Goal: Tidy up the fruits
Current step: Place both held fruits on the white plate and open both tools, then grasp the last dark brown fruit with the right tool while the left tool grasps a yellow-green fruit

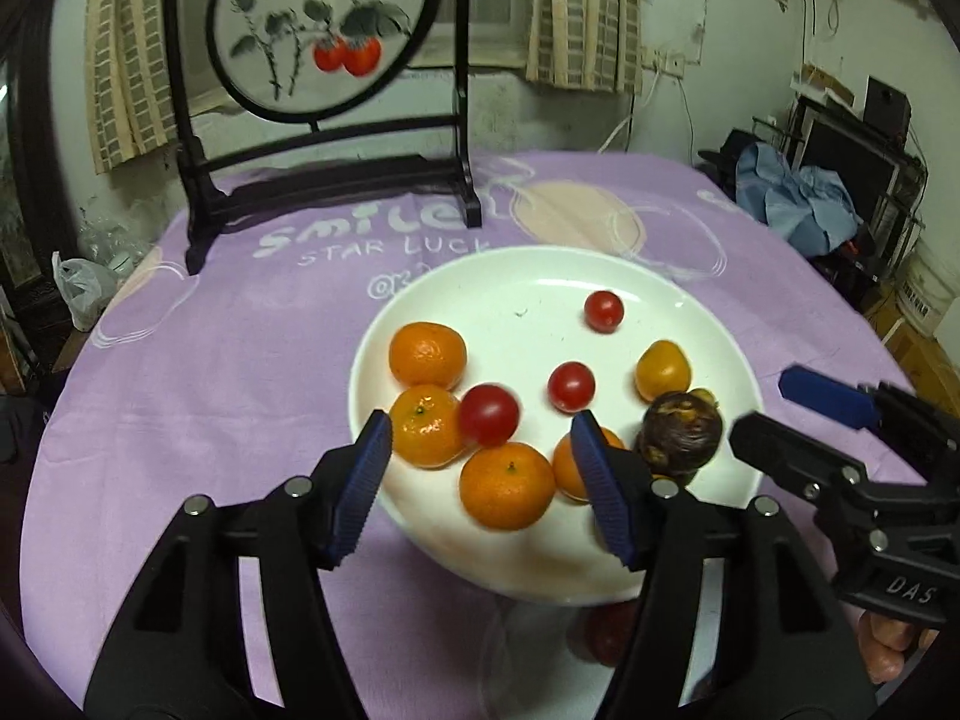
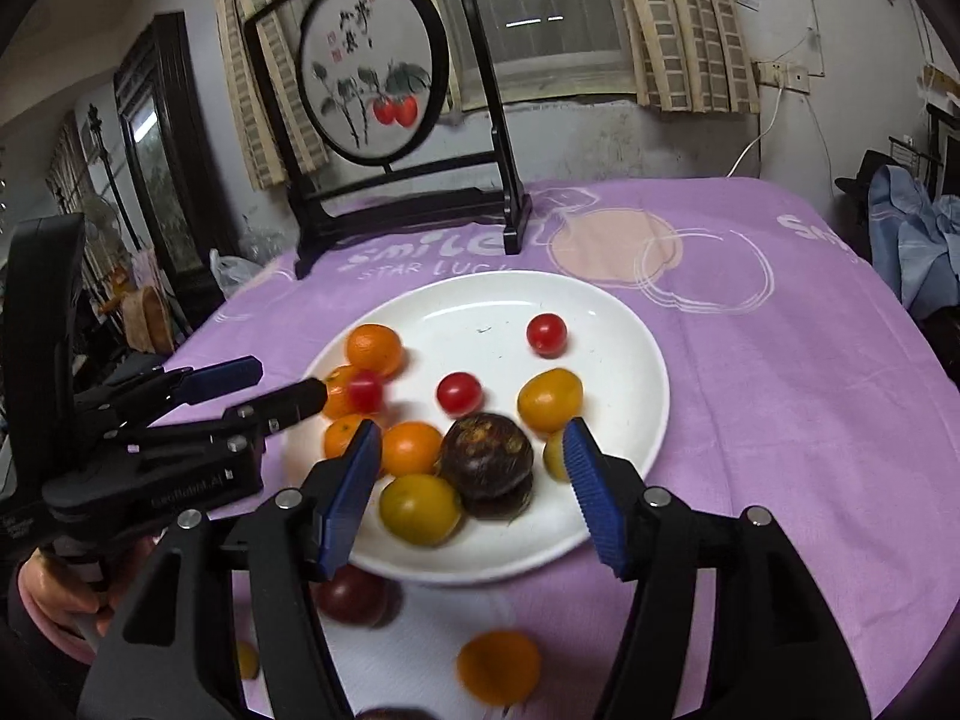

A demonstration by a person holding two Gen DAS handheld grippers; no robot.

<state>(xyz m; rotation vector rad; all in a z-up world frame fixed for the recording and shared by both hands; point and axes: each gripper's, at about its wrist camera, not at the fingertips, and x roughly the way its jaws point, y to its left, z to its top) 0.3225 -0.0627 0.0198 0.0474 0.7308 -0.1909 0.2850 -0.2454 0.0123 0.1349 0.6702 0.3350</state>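
White plate [image 1: 540,276] on purple tabletop [image 1: 240,360] | fruits [image 1: 507,483] piled on plate | left tongs [image 1: 486,480] parted, nothing gripped | right tongs [image 2: 474,480] parted, nothing gripped

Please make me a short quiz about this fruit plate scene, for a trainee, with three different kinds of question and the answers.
1. True or false: the left claw is gripping a mandarin.
2. How many red cherry tomatoes are on the white plate?
3. What stands on the purple cloth behind the plate? A) a framed round painting B) a kettle C) a basket

Key: 1 false, it is open and grips nothing; 2 three; 3 A.
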